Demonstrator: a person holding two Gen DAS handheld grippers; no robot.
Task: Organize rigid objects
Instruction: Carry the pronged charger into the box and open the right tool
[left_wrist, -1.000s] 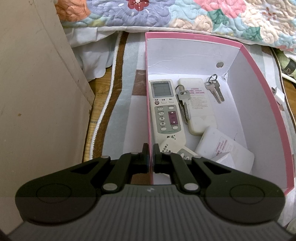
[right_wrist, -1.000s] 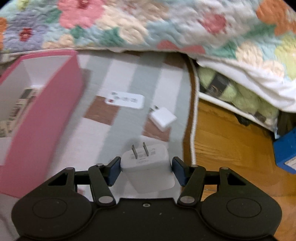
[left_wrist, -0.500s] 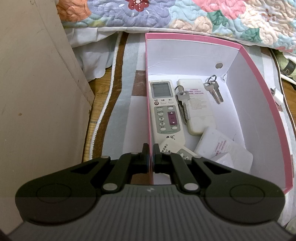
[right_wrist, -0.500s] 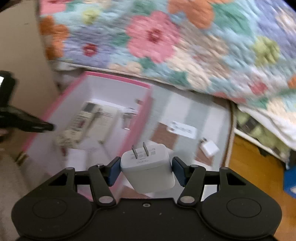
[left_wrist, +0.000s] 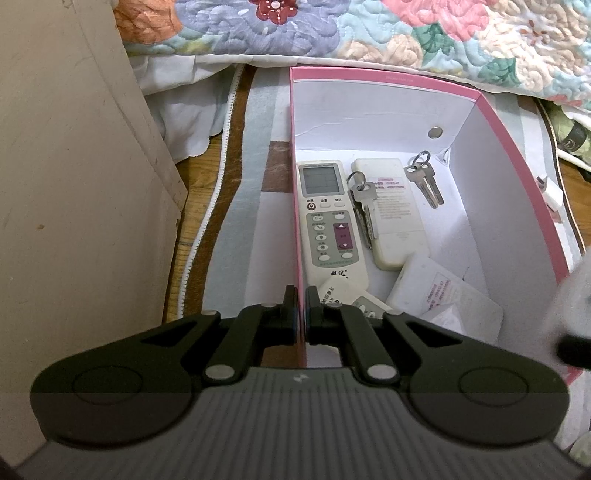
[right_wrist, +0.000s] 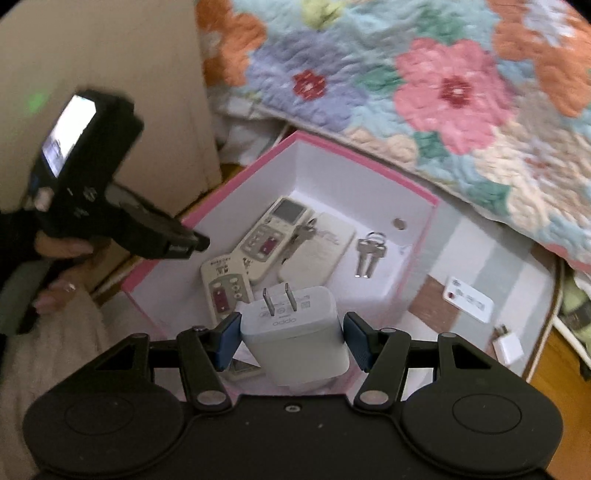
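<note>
A pink box with a white inside (left_wrist: 388, 78) (right_wrist: 417, 192) lies on a striped mat. It holds two remotes (left_wrist: 328, 218) (right_wrist: 273, 236), a face-down remote (left_wrist: 391, 210), two key sets (left_wrist: 424, 181) (right_wrist: 369, 254) and white items. My left gripper (left_wrist: 300, 314) is shut on the box's left wall; it also shows in the right wrist view (right_wrist: 195, 243). My right gripper (right_wrist: 291, 339) is shut on a white oppo charger (right_wrist: 295, 332), held above the box's near end.
A flowered quilt (right_wrist: 443, 81) hangs behind the box. A beige cabinet side (left_wrist: 66, 166) stands at the left. On the mat right of the box lie a white card (right_wrist: 469, 299) and a small white plug (right_wrist: 509, 347). Wood floor shows at the right.
My right gripper has swung left with the charger, from over the mat to above the box. The left gripper has stayed clamped on the box wall.
</note>
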